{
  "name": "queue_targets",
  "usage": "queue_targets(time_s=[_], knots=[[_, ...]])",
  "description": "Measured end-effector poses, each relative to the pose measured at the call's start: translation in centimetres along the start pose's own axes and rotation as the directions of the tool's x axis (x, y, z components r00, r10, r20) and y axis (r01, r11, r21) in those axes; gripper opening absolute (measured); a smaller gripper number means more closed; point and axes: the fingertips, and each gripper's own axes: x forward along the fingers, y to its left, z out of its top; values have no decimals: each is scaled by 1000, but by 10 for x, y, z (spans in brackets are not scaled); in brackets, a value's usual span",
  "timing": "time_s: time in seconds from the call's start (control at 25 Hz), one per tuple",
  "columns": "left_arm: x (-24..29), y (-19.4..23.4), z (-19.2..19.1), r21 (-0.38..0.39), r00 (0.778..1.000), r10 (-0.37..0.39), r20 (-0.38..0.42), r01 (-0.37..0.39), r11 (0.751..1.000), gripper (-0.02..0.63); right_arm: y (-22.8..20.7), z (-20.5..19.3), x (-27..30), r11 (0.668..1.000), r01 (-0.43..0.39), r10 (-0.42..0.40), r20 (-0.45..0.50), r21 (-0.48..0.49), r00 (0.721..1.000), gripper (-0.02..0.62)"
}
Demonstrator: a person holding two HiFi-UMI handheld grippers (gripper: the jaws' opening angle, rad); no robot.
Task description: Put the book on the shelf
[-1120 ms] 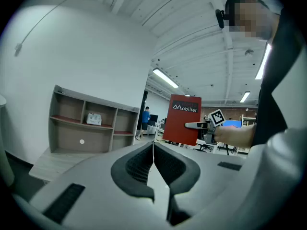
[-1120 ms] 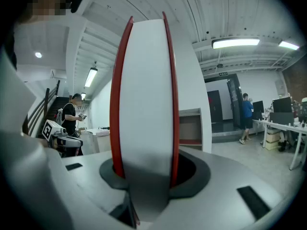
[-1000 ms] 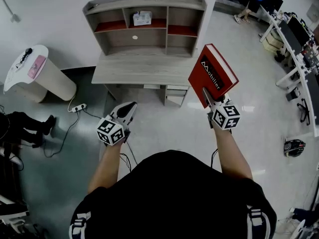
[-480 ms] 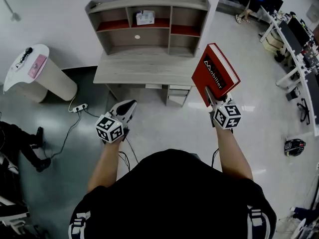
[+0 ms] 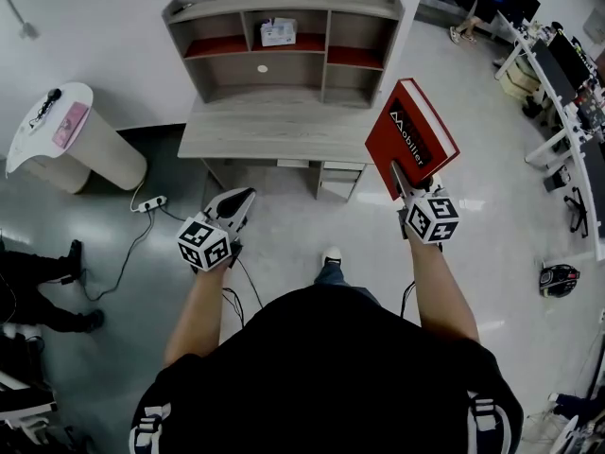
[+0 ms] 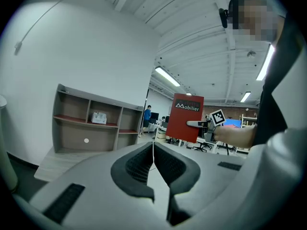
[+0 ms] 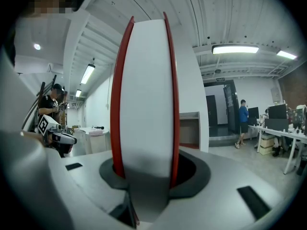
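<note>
Clamping the red book [image 5: 408,135] at its lower edge, right gripper [image 5: 405,185] holds it upright above the jaws. Left gripper [image 5: 241,201] jaws pressed together, nothing between. Shelf [image 5: 284,4] ahead of both grippers, well apart, on desk [image 5: 274,132].

A grey wooden hutch shelf [image 5: 284,8] stands against the white wall, its compartments open to the front. A small white box [image 5: 276,32] takes up the upper middle compartment, and the red-floored ones on either side are free. The grey desktop [image 5: 274,130] before them is bare. Pale floor [image 5: 284,216] lies open up to the desk. The red hardcover book [image 5: 408,135] clamped in the right gripper [image 5: 405,180] stands off the desk's right corner. A white rounded pedestal [image 5: 85,154] and a white power strip [image 5: 149,203] sit well to the left.
</note>
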Motion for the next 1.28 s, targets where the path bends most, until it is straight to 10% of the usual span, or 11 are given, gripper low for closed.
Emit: queue_targets(time_s=[1.28], knots=[[106, 76, 21, -21, 999, 27, -39, -28, 999, 25, -84, -13, 128, 1000, -18, 19, -41, 25, 999, 173]])
